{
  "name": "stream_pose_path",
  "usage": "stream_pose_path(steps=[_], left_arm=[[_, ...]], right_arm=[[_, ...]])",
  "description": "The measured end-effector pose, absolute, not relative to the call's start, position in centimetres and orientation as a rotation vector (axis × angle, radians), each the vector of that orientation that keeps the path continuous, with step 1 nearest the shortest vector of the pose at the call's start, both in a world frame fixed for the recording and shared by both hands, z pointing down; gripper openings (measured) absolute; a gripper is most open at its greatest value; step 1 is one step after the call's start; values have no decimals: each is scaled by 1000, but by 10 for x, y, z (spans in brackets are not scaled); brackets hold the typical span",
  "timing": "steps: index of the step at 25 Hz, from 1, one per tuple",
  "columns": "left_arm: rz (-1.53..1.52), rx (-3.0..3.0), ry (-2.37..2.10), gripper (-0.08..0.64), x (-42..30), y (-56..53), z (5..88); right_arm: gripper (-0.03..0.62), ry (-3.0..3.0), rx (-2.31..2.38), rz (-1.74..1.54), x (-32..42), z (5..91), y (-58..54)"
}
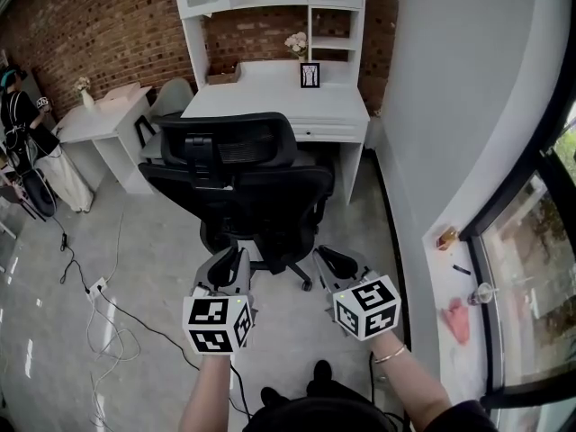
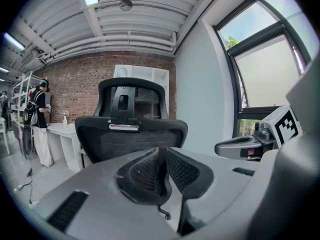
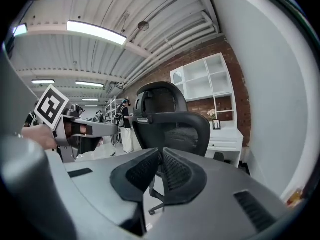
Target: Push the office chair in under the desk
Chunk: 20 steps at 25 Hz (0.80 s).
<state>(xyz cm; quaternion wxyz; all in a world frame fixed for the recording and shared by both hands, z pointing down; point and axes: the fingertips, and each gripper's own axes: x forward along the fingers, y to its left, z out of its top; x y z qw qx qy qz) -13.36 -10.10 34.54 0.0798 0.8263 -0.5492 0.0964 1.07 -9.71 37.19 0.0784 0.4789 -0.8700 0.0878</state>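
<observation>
Claws are both pressed together and empty. In the left gripper view the left claw [image 2: 161, 151] has its mesh pads meeting at the tips with nothing between them, and the right claw [image 3: 161, 154] looks the same in the right gripper view. They are held side by side, clear of the office chair [image 1: 238, 165] and touching nothing. The chair stands on the floor [image 1: 162, 277] at the front edge of the white surface [image 1: 270, 102], its backrest facing the claws.
</observation>
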Motion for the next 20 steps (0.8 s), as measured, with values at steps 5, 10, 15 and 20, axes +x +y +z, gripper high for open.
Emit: stream_pose_path(steps=[5, 10, 15, 20], left_arm=[[281, 2455, -1600, 16, -127, -84, 372], [258, 2431, -1590, 11, -126, -73, 384], [251, 2407, -1586, 11, -126, -69, 391], [266, 2399, -1591, 11, -119, -65, 396]], right_arm=[[12, -2608, 1462, 346, 11, 382, -80], [5, -2599, 1482, 376, 12, 388, -66], [5, -2592, 1462, 361, 11, 393, -59], [5, -2600, 1444, 360, 13, 395, -58]])
